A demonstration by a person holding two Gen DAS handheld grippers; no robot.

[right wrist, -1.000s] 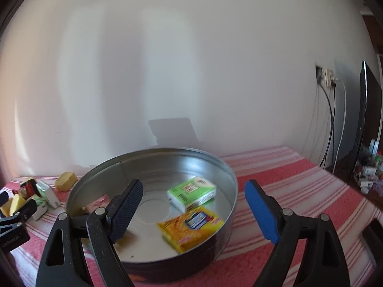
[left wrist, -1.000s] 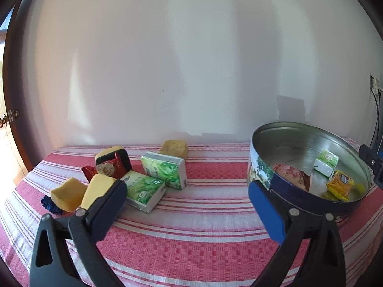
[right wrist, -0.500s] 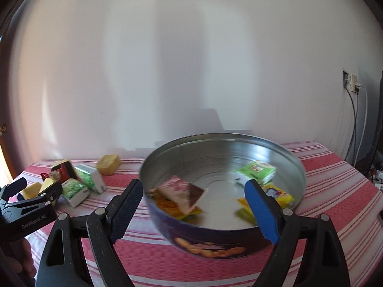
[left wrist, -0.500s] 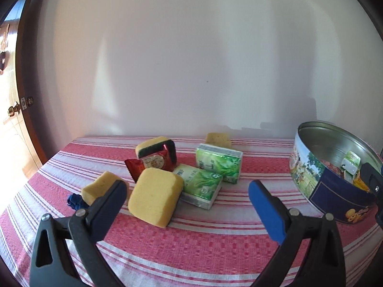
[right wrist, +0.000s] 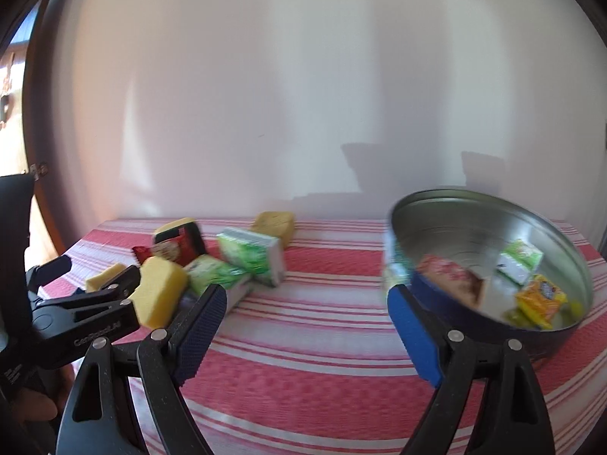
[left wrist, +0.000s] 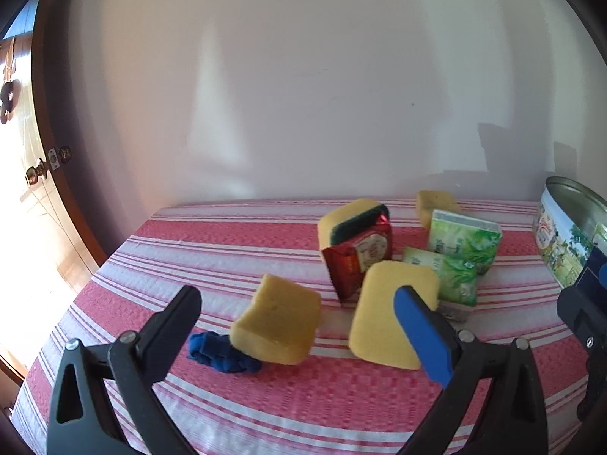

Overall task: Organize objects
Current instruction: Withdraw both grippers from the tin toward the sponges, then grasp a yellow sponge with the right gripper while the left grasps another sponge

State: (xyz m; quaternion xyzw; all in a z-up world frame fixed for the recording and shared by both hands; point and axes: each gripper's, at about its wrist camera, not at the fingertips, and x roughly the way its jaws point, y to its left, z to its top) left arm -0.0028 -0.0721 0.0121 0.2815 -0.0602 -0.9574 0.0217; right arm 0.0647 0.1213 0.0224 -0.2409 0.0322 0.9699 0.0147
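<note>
1. Bright daylight is admitted from the doorway (left wrist: 22, 174), left of the jaws.
2. Soft shadows are cast on the wall (right wrist: 303, 76) beyond the jaws.
3. The tin (right wrist: 489, 261) is smeared by motion blur.
4. Edges are bent and blackened by fisheye distortion.

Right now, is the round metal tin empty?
No, the round metal tin holds a green-white packet, an orange packet and a pink wrapper.

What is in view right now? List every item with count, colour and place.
Round metal tin: 1, silver inside, blue printed wall, table right.
Packets in tin: red-pink, green-white, orange-yellow.
Plain yellow sponges: 3, two near, one at back.
Green-backed sponge: 1, leaning.
Red packet: 1.
Green tissue packs: 2.
Blue crumpled thing: 1.
Striped cloth: red-white.
Left gripper: open.
Right gripper: open.
</note>
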